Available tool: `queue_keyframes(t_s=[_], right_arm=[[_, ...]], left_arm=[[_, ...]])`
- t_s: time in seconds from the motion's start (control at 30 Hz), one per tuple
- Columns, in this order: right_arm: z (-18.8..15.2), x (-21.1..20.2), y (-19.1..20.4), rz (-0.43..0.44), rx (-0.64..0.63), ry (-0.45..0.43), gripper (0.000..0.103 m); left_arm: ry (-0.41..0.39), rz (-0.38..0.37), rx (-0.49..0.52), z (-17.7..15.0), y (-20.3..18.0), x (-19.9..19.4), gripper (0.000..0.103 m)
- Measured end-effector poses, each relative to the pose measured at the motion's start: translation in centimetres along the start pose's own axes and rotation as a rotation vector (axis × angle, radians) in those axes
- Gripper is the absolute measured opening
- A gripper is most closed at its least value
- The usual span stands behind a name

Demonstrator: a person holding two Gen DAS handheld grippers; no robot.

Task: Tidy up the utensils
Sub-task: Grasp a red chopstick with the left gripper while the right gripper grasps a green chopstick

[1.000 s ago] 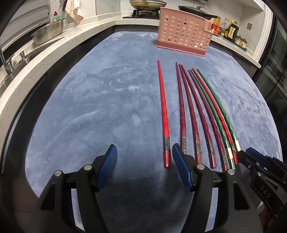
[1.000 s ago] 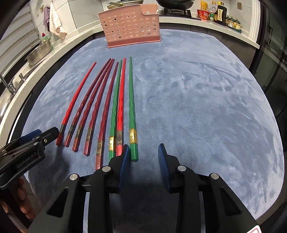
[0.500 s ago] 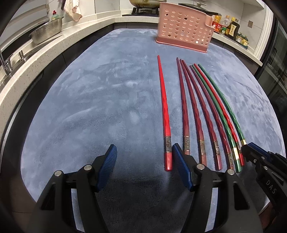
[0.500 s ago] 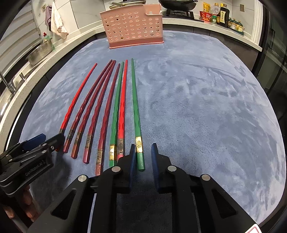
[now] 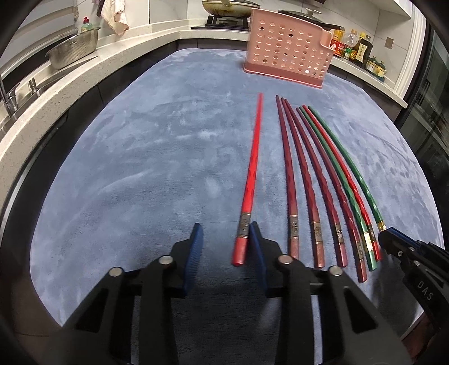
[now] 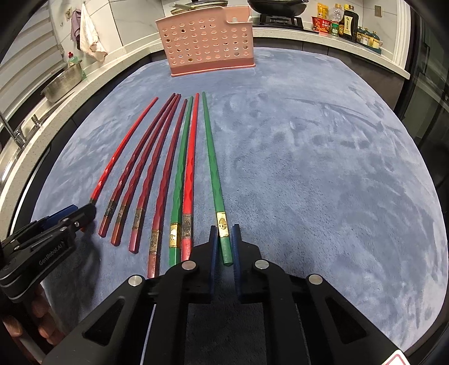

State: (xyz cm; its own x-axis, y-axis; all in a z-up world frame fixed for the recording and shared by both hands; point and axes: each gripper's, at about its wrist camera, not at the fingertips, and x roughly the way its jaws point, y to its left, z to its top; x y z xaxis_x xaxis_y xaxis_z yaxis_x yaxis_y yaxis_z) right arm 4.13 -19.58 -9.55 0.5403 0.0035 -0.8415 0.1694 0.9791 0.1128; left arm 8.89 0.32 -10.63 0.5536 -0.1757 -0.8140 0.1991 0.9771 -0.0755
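Several chopsticks lie side by side on a blue-grey mat (image 5: 140, 168), tips toward a pink perforated rack (image 5: 289, 56) at the far edge. The leftmost bright red chopstick (image 5: 252, 168) has its thick end between the fingers of my left gripper (image 5: 226, 228). Its jaws are closing: the right pad touches the stick, the left pad stands apart. My right gripper (image 6: 224, 231) is shut on the thick end of the rightmost green chopstick (image 6: 213, 168). Between these two lie dark red chopsticks (image 6: 146, 174), a green one and a red one.
A kitchen counter wraps around the mat, with a metal colander (image 5: 73, 50) and a sink tap (image 5: 8, 98) at the left. Sauce bottles (image 5: 356, 47) stand at the back right, and a pan (image 5: 224, 5) behind the rack. A hand (image 6: 39, 323) holds the left gripper.
The left jaws have narrowed, and the right pad has nudged the red chopstick's end leftward. The right jaws have closed onto the green chopstick's end.
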Motion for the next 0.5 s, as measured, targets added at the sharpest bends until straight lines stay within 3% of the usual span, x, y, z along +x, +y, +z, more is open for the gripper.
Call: queue_keyframes(t_s=[0.17,0.5], right_arm=[[-0.3,-0.3,-0.2,0.006,0.01,0.0,0.009],[0.0,-2.0,-1.1,0.008,0.037,-0.027,0.008]], left_arm=[[0.005,-0.011,-0.011,0.1,0.5,-0.1,0.015],[0.007,-0.033,-0.017,0.3,0.7,-0.9,0.009]])
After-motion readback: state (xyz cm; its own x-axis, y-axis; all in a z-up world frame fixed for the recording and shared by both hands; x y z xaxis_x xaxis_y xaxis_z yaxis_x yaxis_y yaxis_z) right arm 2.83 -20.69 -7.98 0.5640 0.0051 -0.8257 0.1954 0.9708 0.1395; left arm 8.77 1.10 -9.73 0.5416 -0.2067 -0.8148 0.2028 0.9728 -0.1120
